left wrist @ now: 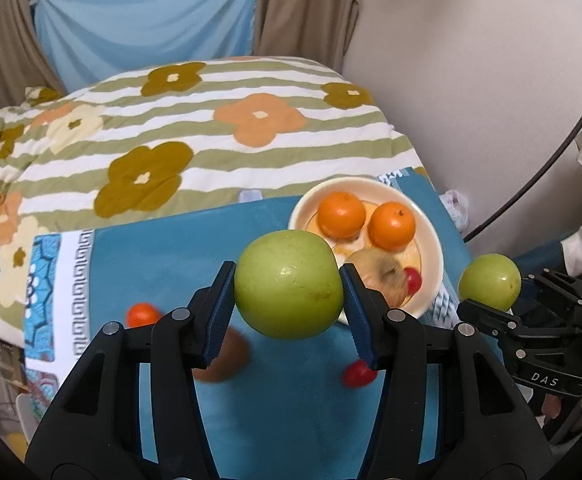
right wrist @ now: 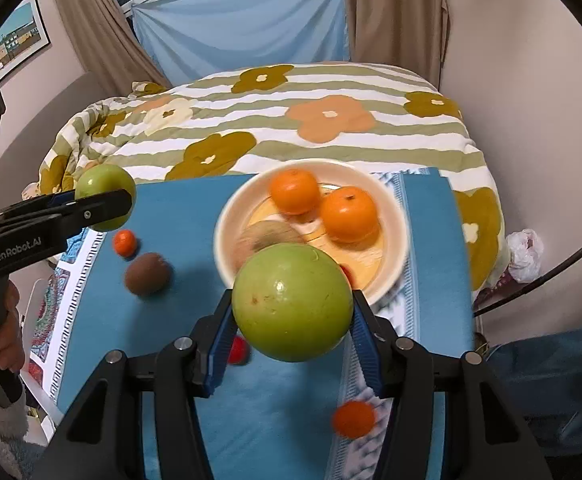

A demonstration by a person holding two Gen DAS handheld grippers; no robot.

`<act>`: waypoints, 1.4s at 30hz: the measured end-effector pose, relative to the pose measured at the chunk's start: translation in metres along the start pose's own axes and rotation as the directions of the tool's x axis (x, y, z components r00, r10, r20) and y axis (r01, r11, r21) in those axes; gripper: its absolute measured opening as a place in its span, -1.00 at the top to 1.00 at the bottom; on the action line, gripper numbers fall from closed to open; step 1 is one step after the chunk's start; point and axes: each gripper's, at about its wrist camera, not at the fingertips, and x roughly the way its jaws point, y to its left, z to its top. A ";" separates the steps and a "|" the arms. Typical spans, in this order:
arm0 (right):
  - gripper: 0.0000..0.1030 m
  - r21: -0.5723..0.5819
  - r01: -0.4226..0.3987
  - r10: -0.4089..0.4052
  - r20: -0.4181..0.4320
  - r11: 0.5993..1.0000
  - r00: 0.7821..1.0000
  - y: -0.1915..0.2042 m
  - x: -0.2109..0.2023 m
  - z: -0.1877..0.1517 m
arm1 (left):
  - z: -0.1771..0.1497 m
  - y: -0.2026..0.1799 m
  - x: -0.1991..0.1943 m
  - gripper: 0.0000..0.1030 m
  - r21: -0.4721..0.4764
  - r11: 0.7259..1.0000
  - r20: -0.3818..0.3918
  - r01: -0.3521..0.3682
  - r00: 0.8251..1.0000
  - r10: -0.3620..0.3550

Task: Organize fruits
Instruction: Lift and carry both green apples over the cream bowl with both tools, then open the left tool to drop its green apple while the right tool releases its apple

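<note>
My left gripper (left wrist: pixel 287 292) is shut on a green apple (left wrist: pixel 287 283), held above the blue cloth (left wrist: pixel 163 264) just left of the cream bowl (left wrist: pixel 431 240). My right gripper (right wrist: pixel 293 320) is shut on a second green apple (right wrist: pixel 293 302), held in front of the bowl (right wrist: pixel 395 204). The bowl holds two oranges (right wrist: pixel 347 213), a kiwi (right wrist: pixel 269 236) and a small red fruit (left wrist: pixel 412 280). Each gripper shows in the other's view: the right one with its apple (left wrist: pixel 489 282), the left one with its apple (right wrist: pixel 105 196).
On the cloth lie a small orange (right wrist: pixel 125 242), a brown kiwi (right wrist: pixel 147 274), a red fruit (right wrist: pixel 238 351) and another small orange (right wrist: pixel 353 418). A flowered striped quilt (right wrist: pixel 291 128) lies behind the cloth. Walls and curtains stand beyond.
</note>
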 end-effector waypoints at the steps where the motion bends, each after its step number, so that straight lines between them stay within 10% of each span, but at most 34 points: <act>1: 0.03 -0.001 0.000 0.000 0.000 1.000 1.000 -0.007 0.001 0.002 | 0.003 -0.005 0.006 -0.08 -0.002 1.000 -0.002 0.000 1.000 0.000; 29: 0.03 0.014 -0.068 0.069 -0.060 0.998 0.996 -0.079 0.060 0.023 | 0.028 -0.035 0.119 -0.13 -0.017 0.999 -0.137 -0.028 0.990 0.025; 32: 0.03 0.017 -0.070 0.071 -0.059 0.997 0.996 -0.080 0.061 0.024 | 0.031 -0.034 0.113 -0.94 -0.011 0.999 -0.118 -0.045 0.992 0.044; 42: 0.03 -0.004 -0.070 0.069 -0.065 0.998 0.995 -0.083 0.062 0.026 | 0.028 -0.015 0.086 -1.00 -0.063 0.997 -0.089 -0.054 0.995 0.048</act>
